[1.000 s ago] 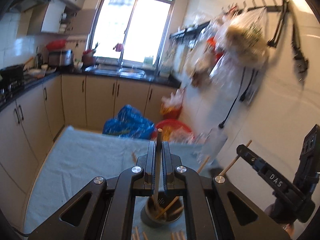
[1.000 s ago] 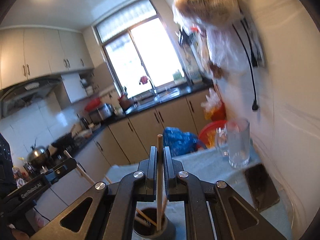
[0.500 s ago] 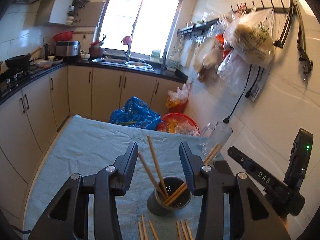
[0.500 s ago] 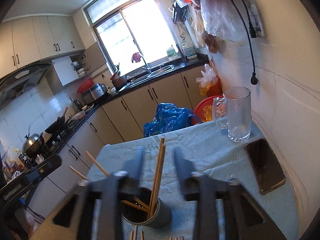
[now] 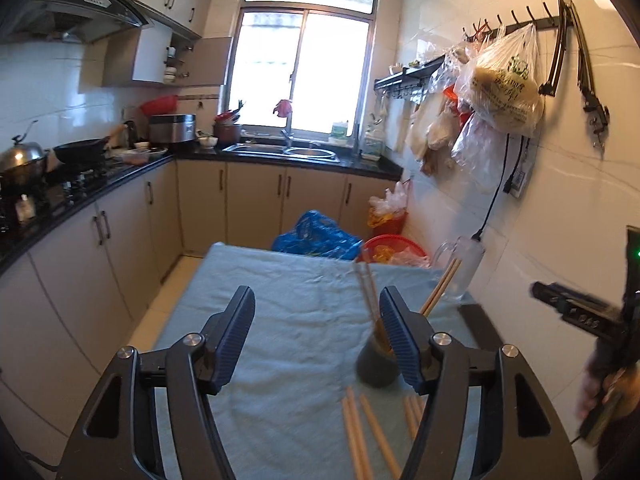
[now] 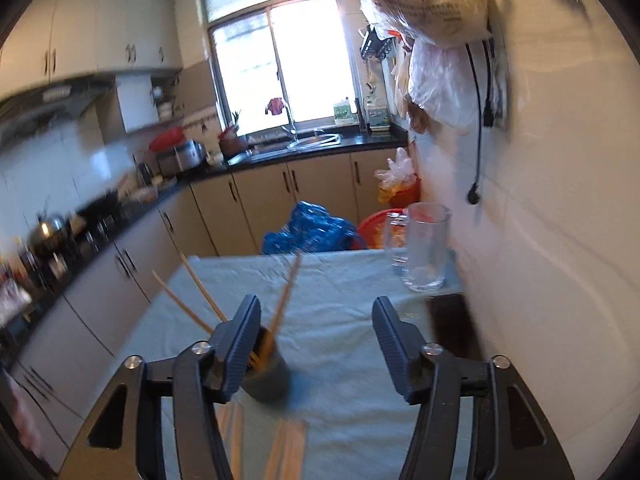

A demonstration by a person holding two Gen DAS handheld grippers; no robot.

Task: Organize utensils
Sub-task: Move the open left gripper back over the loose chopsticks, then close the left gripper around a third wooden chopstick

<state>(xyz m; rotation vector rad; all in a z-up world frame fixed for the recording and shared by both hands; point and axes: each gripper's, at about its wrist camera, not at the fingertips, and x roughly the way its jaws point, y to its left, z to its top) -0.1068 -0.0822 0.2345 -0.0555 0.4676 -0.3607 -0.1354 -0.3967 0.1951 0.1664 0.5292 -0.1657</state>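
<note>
A dark grey cup [image 5: 376, 366] stands on the blue-clothed table [image 5: 296, 304] with several wooden chopsticks [image 5: 366, 290] standing in it. It also shows in the right wrist view [image 6: 268, 376], partly behind my right gripper's left finger. More loose chopsticks [image 5: 362, 432] lie on the cloth in front of the cup, blurred in the right wrist view [image 6: 286, 446]. My left gripper [image 5: 318, 334] is open and empty, left of the cup. My right gripper [image 6: 316, 344] is open and empty, right of the cup; its body shows in the left wrist view [image 5: 576, 312].
A glass mug [image 6: 422, 250] stands at the table's far right by the wall, with a black phone [image 6: 454, 322] in front of it. Plastic bags [image 5: 502, 84] hang on the right wall. Kitchen cabinets [image 5: 100, 248] run along the left. A blue bag [image 5: 316, 236] lies beyond the table.
Both grippers held a chopstick over the cup a second ago, then opened and dropped them into it. Both have since pulled back and apart, wide open.
</note>
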